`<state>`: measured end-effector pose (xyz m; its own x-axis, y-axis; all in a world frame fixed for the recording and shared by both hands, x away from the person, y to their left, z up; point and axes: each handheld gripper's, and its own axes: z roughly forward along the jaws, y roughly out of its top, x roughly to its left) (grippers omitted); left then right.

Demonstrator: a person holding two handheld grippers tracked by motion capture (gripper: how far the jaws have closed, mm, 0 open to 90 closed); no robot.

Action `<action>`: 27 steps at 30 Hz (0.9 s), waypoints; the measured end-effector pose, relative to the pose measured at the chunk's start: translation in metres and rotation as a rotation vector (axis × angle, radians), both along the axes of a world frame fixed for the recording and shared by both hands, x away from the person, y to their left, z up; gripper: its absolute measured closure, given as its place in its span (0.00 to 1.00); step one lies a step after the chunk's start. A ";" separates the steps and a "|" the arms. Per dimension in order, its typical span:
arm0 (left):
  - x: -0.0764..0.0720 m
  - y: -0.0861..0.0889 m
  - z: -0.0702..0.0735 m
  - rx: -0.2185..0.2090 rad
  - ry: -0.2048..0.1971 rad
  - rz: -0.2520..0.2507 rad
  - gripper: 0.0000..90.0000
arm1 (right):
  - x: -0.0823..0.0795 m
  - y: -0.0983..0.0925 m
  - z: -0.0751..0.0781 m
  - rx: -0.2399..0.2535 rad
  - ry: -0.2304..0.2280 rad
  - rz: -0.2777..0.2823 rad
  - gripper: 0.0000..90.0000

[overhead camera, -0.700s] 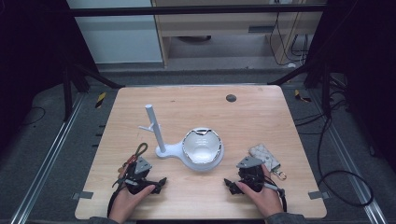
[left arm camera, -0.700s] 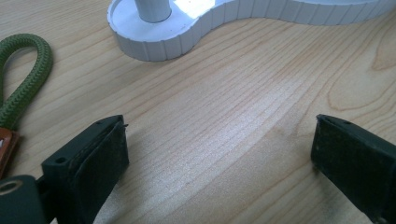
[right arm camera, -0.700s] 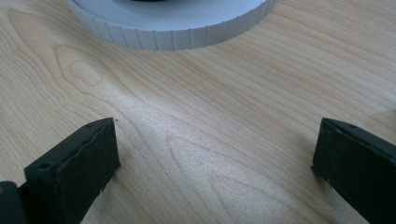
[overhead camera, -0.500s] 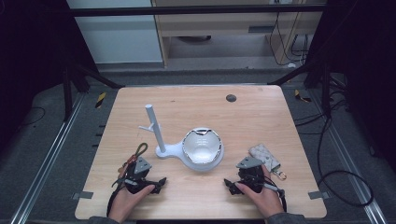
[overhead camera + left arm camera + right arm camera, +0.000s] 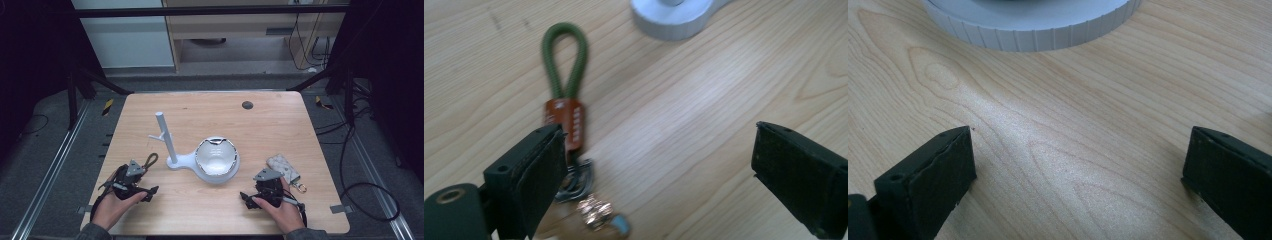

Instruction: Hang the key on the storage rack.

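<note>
A stand (image 5: 170, 145) and bowl (image 5: 216, 156) are sitting mid-table (image 5: 270, 125), a keyring (image 5: 149, 161) lying to their left, a pouch (image 5: 283, 167) to their right, tongs resting nearer the front edge.

**Table surface, as I see it from the console**

Light wooden table (image 5: 280, 125), rounded corners, grain plain in both gripper views. I note a small dark round spot (image 5: 247, 105) near the far edge. Mid-table stands a white stand (image 5: 172, 150): upright post with a side peg, its base joined to a round white dish (image 5: 216, 159). Left of the base lies a green cord keychain (image 5: 565, 65) with brown tab and metal rings. Toward the right, near edge, a patterned grey pouch (image 5: 282, 165) with a clasp lies flat.
</note>
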<state>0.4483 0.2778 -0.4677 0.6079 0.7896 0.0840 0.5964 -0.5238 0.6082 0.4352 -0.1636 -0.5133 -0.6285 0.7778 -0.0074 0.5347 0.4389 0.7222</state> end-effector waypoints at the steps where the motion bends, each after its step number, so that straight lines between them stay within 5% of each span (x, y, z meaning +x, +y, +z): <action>1: 0.002 0.003 0.001 -0.001 0.009 0.010 0.08 | 0.000 0.000 0.000 0.000 0.000 0.000 0.00; 6: 0.017 0.021 0.006 0.031 0.044 0.038 0.11 | 0.000 0.000 0.000 0.000 0.000 0.000 0.00; 15: 0.034 0.033 0.012 0.015 0.080 0.059 0.23 | -0.001 0.000 0.000 0.001 0.000 -0.001 0.00; 27: 0.052 0.026 0.015 0.048 0.149 0.048 0.42 | -0.001 0.000 0.000 0.001 0.000 -0.001 0.00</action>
<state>0.5000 0.3039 -0.4522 0.5783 0.8151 0.0343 0.7030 -0.5192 0.4861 0.4346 -0.1639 -0.5133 -0.6279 0.7783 -0.0067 0.5348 0.4377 0.7227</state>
